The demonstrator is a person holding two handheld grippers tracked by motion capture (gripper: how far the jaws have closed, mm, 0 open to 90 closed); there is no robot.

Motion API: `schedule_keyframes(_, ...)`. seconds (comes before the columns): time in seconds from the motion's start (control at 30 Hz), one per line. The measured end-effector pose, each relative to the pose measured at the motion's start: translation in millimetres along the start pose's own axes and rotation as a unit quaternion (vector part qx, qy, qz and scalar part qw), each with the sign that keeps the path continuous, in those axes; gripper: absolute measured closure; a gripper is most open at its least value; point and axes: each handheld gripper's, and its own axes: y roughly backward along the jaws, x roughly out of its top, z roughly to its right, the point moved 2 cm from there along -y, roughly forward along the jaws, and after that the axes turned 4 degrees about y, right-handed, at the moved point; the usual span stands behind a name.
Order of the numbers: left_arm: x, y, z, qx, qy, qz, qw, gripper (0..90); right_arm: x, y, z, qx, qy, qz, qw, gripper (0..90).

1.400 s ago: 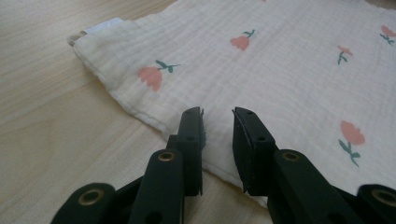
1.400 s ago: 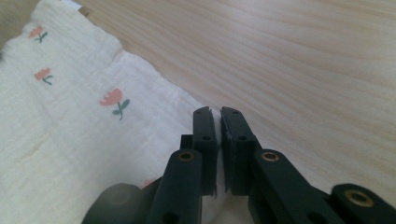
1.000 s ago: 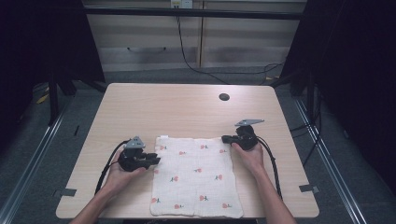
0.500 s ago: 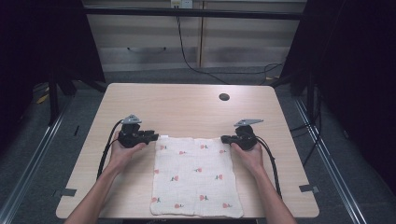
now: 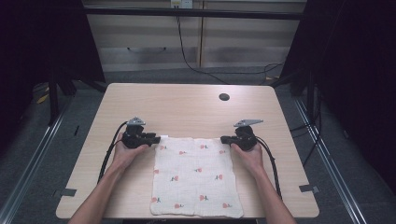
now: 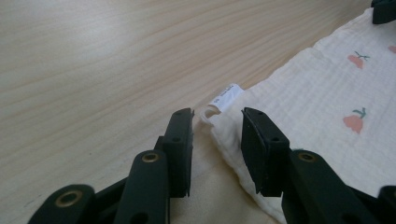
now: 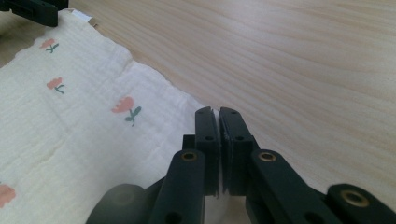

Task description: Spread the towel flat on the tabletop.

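Tongs first: the left gripper [image 5: 150, 138] stands part open, its jaws having just been opening, with the cloth's [image 5: 196, 175] far-left corner and its white tag [image 6: 225, 97] lying between them, not pinched. The right gripper [image 5: 226, 139] is closed tight on the far-right corner's edge. The cloth lies flat and spread at six o'clock on the table [image 5: 187, 107], near the person's edge. By my reading, the work is at its start: one corner is held, the other still to be gripped, and any lift or fold is left to do. A dark round hole [image 5: 224, 97] sits at one o'clock, well apart. Cables [image 5: 108, 154] trail back beside the forearms; nothing blocks the way.
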Motion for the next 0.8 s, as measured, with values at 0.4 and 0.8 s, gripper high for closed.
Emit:
schedule_keyframes(0.4,-0.1,-4.0,9.1,0.002,-0.022,-0.021,0.9995,85.6,-1.9,-1.7,-1.8,0.005,-0.001,-0.004,1.0000,86.9)
schedule_keyframes(0.8,8.2,9.7,12.0,-0.018,-0.010,0.011,0.9997,86.1,5.3,15.5,0.5,0.004,-0.004,0.024,0.9997,87.1)
